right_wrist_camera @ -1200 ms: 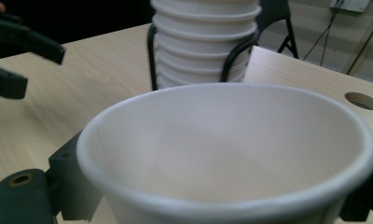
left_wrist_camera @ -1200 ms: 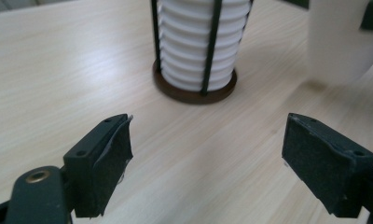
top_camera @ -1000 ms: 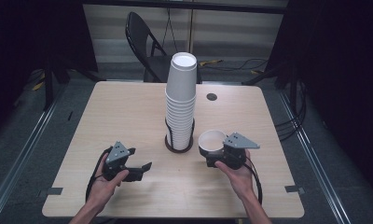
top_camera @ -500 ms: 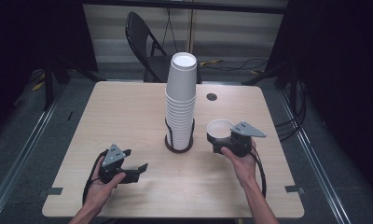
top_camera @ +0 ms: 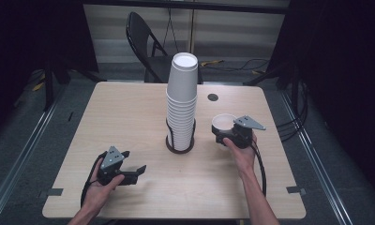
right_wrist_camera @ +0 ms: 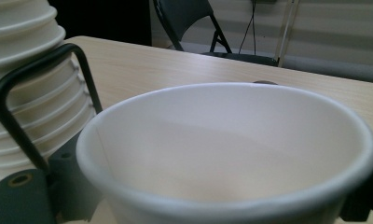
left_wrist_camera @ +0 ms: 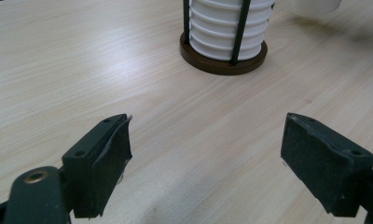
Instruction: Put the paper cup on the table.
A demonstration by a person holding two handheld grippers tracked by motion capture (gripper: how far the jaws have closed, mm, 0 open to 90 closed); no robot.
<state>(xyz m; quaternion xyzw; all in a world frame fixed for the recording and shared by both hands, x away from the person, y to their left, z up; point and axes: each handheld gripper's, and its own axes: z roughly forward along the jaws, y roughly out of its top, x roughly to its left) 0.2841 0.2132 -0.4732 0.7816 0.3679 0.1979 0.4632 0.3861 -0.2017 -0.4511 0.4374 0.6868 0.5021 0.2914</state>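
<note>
A tall stack of white paper cups (top_camera: 182,98) stands in a dark wire holder (top_camera: 180,143) at the table's middle; its ribbed lower part (left_wrist_camera: 224,25) rises ahead of my left gripper. My right gripper (top_camera: 221,137), right of the stack, is shut on a single white cup (top_camera: 223,123), held upright just above the table. In the right gripper view that cup's open mouth (right_wrist_camera: 231,140) is close up, with the stack (right_wrist_camera: 28,88) beside it on the left. My left gripper (top_camera: 139,172) rests near the front left, open, with bare wood between its pads (left_wrist_camera: 112,154).
The light wooden table (top_camera: 129,117) has a small dark round disc (top_camera: 213,97) behind the cup. A black folding chair (top_camera: 146,42) stands beyond the far edge. Dark floor and rails surround the table.
My right gripper has carried the cup farther from the person and a little right. The left gripper has drifted slightly toward the front edge, still open.
</note>
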